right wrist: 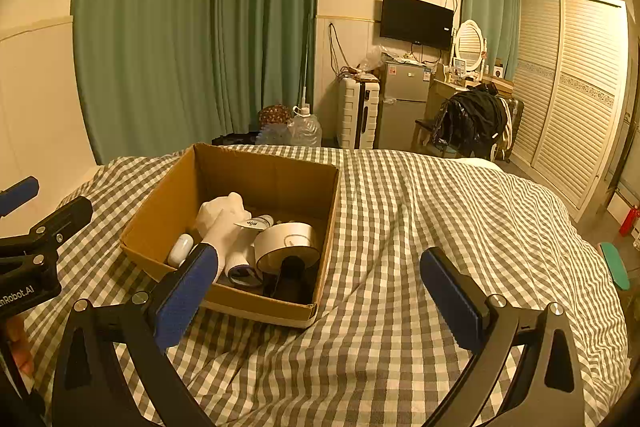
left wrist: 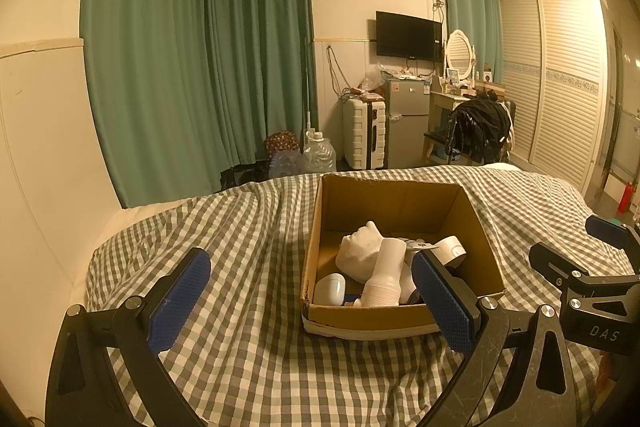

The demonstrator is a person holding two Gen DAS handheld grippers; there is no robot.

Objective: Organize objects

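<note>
A: Where are the things to be sorted?

B: In the cardboard box (left wrist: pixel 400 311) on the checked bedspread (left wrist: pixel 248 347). Inside lie a white plaster face (left wrist: pixel 360 247), a white bottle (left wrist: pixel 384 279) leaning across it, a small white oval case (left wrist: pixel 330 289) at the near left corner, and a roll of white tape (right wrist: pixel 288 245) on the right side. Something dark sits in the near right corner, but I cannot tell what it is.

A: And the grippers?

B: The left gripper (left wrist: pixel 316 303) hangs just in front of the box, its blue pads (left wrist: pixel 180 299) spread wide, holding nothing. The right gripper (right wrist: pixel 320 295) is to the right of the box, over bare bedspread, fingers also wide apart and empty.

A: Beyond the bed?

B: Green curtains (left wrist: pixel 192 51), a white suitcase (left wrist: pixel 364 135), a small fridge (left wrist: pixel 408 123), a wall television (left wrist: pixel 408 35) and a slatted wardrobe (left wrist: pixel 556 83).
</note>
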